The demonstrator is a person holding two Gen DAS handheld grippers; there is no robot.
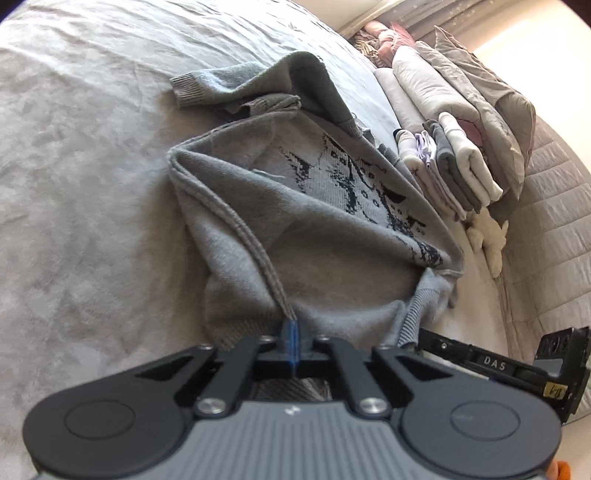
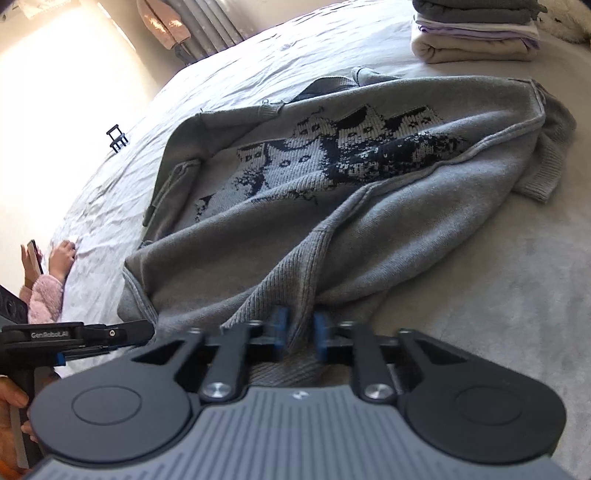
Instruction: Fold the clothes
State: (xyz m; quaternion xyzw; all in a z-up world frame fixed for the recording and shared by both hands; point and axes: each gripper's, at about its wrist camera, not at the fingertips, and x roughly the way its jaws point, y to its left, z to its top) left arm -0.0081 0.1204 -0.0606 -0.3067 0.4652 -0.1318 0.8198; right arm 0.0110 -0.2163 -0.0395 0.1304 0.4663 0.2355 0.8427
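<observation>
A grey knitted sweater (image 1: 295, 206) with a dark cat pattern lies rumpled and inside out on the bed (image 1: 74, 184). My left gripper (image 1: 291, 334) is shut on the sweater's side seam at its near hem. In the right wrist view the same sweater (image 2: 332, 192) spreads across the bed, pattern up. There my right gripper (image 2: 300, 330) has its blue pads pressed on a bunch of the ribbed hem. The right gripper's body (image 1: 498, 365) shows at the lower right of the left wrist view, and the left gripper's body (image 2: 74, 336) at the lower left of the right wrist view.
A stack of folded clothes (image 1: 454, 162) stands to the right of the sweater, seen also as the stack (image 2: 476, 33). Pillows (image 1: 487, 96) lie behind it. A white soft toy (image 1: 487, 236) rests by the stack. A person's hand with a phone (image 2: 40, 258) is at the bed's left edge.
</observation>
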